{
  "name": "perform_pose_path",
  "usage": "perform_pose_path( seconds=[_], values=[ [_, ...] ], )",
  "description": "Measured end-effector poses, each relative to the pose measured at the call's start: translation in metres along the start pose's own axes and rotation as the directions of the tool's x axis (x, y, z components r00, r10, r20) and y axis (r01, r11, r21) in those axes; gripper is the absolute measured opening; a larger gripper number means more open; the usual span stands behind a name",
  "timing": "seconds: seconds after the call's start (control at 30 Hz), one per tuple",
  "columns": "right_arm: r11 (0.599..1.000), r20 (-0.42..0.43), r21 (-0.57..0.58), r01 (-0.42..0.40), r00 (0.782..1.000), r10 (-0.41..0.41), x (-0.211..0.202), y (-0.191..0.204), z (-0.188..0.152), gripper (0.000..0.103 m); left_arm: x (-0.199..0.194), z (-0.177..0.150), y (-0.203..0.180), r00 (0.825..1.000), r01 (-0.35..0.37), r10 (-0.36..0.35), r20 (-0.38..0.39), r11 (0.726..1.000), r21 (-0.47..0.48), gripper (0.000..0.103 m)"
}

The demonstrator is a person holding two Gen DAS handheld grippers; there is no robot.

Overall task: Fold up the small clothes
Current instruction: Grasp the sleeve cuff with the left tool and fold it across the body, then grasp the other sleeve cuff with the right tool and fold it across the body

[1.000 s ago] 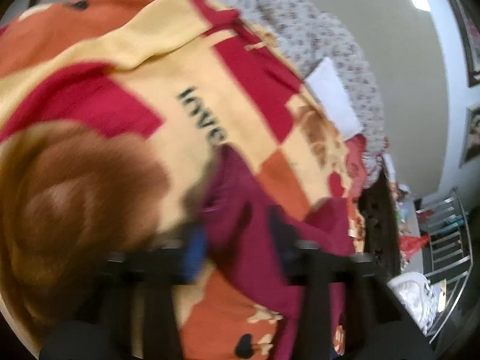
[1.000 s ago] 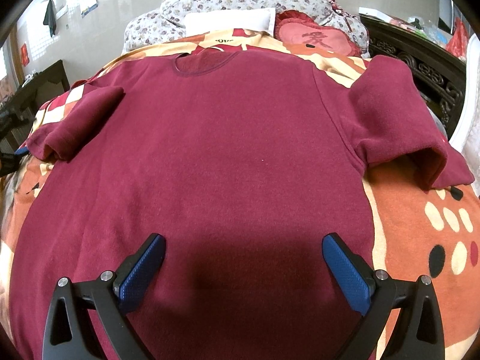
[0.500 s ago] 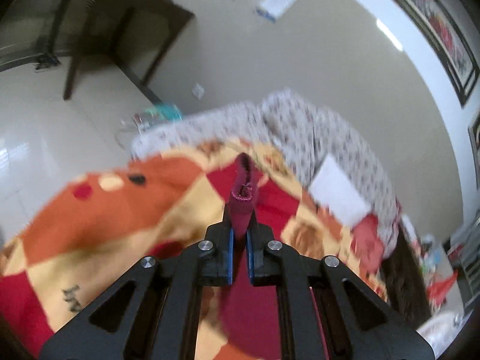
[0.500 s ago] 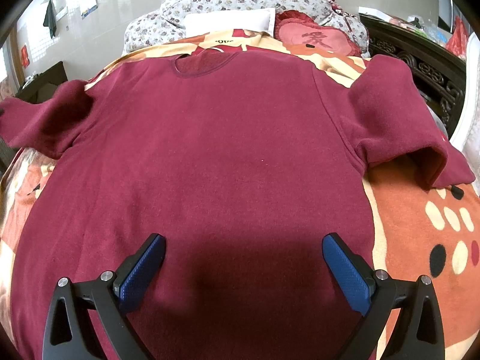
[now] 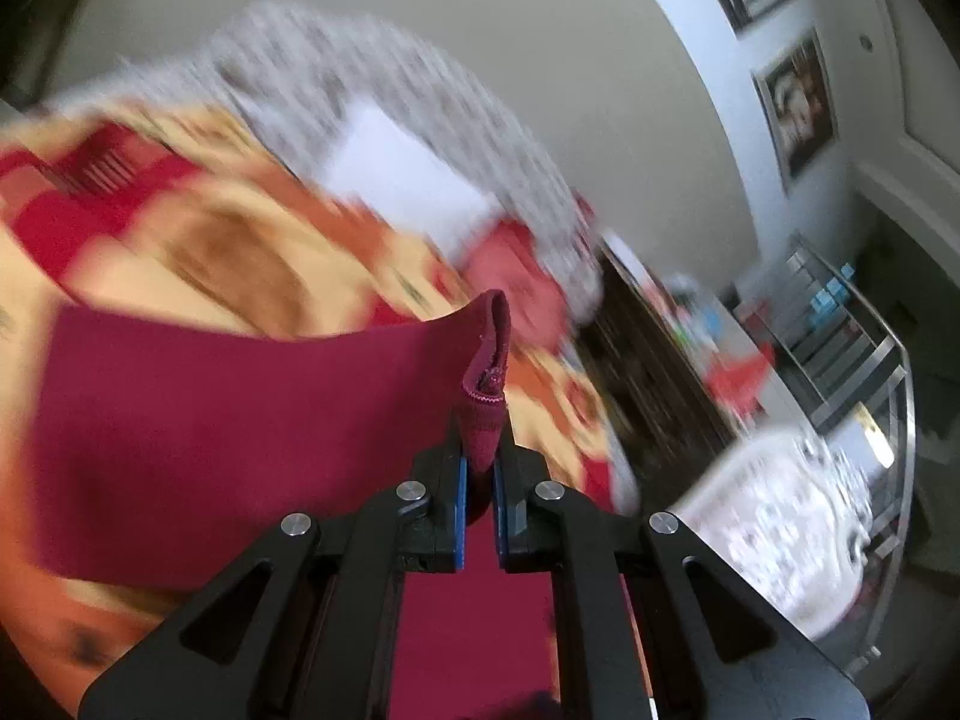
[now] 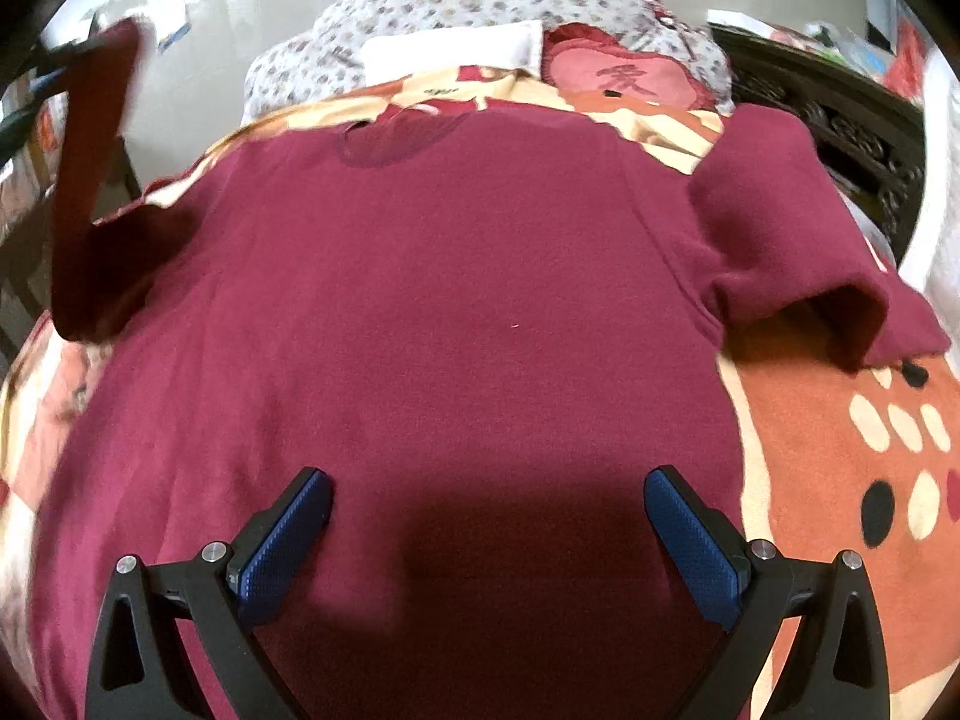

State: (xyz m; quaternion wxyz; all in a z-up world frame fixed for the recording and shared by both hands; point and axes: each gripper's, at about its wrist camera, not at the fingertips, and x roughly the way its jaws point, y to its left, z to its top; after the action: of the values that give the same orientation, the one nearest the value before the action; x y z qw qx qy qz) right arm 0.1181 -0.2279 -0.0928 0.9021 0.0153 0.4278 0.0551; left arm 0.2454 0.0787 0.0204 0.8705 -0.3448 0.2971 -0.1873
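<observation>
On the bed, a maroon T-shirt [image 6: 456, 300] lies spread flat over an orange, red and cream patterned blanket [image 6: 840, 450], collar toward the pillows. Its left sleeve [image 5: 480, 414] is lifted off the blanket, the hemmed cuff pinched between the closed pads of the left hand-held gripper [image 5: 478, 498]; the sleeve's cloth hangs stretched from there. The other sleeve [image 6: 798, 252] lies folded over on itself by the shirt's side. Above the lower body of the shirt, the right hand-held gripper [image 6: 489, 534] hovers with its blue pads wide apart, holding nothing. Behind the collar sit a floral grey quilt [image 6: 456, 6], a white pillow [image 6: 450, 48] and a red cushion [image 6: 618, 81].
</observation>
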Motion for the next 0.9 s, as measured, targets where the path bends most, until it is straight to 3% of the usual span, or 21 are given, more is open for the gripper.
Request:
perform_pose_path(
  seconds=[0.17,0.27,0.3,0.43,0.53,0.67,0.73,0.8,0.87,0.9],
  values=[
    [0.973,0.049,0.212,-0.091,0.995,0.082,-0.004,-0.036,-0.004,0.102,0.11,-0.064,-0.05,0.976,0.074,-0.072,-0.205,0.997,0.006,0.005],
    [0.969,0.053,0.232,-0.09,0.995,0.08,-0.002,-0.036,-0.004,0.101,0.143,-0.088,-0.072,0.957,0.081,-0.066,-0.282,0.996,0.041,0.005],
    [0.969,0.042,0.233,-0.08,0.997,0.072,0.0,-0.035,-0.003,0.097,0.144,-0.097,-0.076,0.953,0.083,-0.071,-0.293,0.996,0.028,0.005],
    [0.964,0.051,0.246,-0.1,0.995,0.091,0.002,-0.034,-0.001,0.097,0.161,-0.103,-0.082,0.935,0.086,-0.083,-0.345,0.996,-0.005,0.006],
    [0.955,0.065,0.267,-0.128,0.991,0.114,0.002,-0.034,0.001,0.097,0.165,-0.106,-0.081,0.895,0.097,-0.097,-0.435,0.995,-0.022,0.014],
    [0.957,0.06,0.263,-0.122,0.992,0.11,0.002,-0.028,0.007,0.097,0.148,-0.106,-0.078,0.83,0.167,-0.171,-0.53,0.984,-0.056,0.036],
    [0.957,0.061,0.264,-0.124,0.992,0.112,0.001,-0.028,0.008,0.098,0.129,-0.099,-0.071,0.833,0.172,-0.176,-0.524,0.983,-0.056,0.039],
    [0.954,0.066,0.267,-0.133,0.991,0.12,0.0,-0.026,0.011,0.098,0.105,-0.087,-0.059,0.851,0.165,-0.168,-0.498,0.985,-0.049,0.039],
    [0.954,0.068,0.266,-0.137,0.99,0.123,0.0,-0.026,0.011,0.098,0.076,-0.071,-0.04,0.889,0.137,-0.126,-0.44,0.991,-0.007,0.039],
    [0.955,0.065,0.264,-0.132,0.991,0.119,-0.002,-0.028,0.007,0.098,0.058,-0.06,-0.026,0.919,0.088,-0.068,-0.389,0.996,0.033,0.039]
  ],
)
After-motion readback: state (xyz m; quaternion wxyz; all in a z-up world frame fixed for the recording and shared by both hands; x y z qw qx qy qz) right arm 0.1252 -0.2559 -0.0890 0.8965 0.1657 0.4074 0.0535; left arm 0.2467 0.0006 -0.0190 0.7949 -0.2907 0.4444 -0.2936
